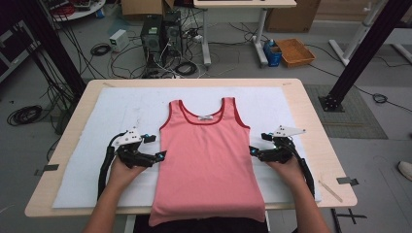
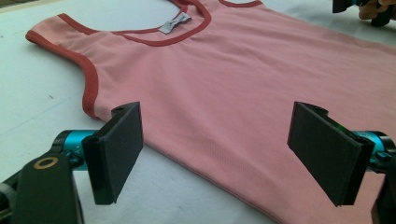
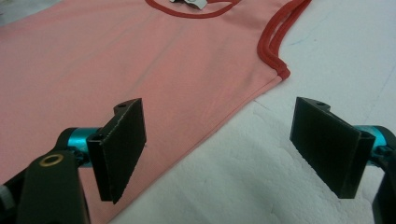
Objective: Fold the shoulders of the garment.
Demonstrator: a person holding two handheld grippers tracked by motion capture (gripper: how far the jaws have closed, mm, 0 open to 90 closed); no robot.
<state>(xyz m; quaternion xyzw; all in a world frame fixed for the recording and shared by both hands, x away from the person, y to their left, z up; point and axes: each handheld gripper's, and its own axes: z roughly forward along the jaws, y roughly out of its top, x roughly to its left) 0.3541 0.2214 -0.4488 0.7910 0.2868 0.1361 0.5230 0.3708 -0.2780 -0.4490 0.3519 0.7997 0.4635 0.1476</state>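
White padding (image 1: 121,111) covers my wooden table (image 1: 311,126), with cables, computer towers and an orange crate on the floor beyond it. On the padding a pink tank top (image 1: 206,155) lies flat, neckline at the far side, its hem hanging over the near edge of the table. Its long axis runs straight away from me, so each side seam lies lengthwise between my two tools.

My left gripper (image 1: 158,156) sits just beside the top's left seam, pointing inward; in the left gripper view its jaws stand wide apart and empty, and the seam crosses between them. My right gripper (image 1: 252,151) mirrors it at the right seam, jaws equally wide and holding nothing, with the seam (image 3: 224,123) running between them below the armhole. Both are about level at mid-body, neither nearer than the other.

The fabric is smooth, nearly wrinkle-free, trimmed in darker red (image 2: 91,86) at neck and armholes, with a small grey label (image 2: 173,23) inside the collar. I judge a pinch on both seams comes next.
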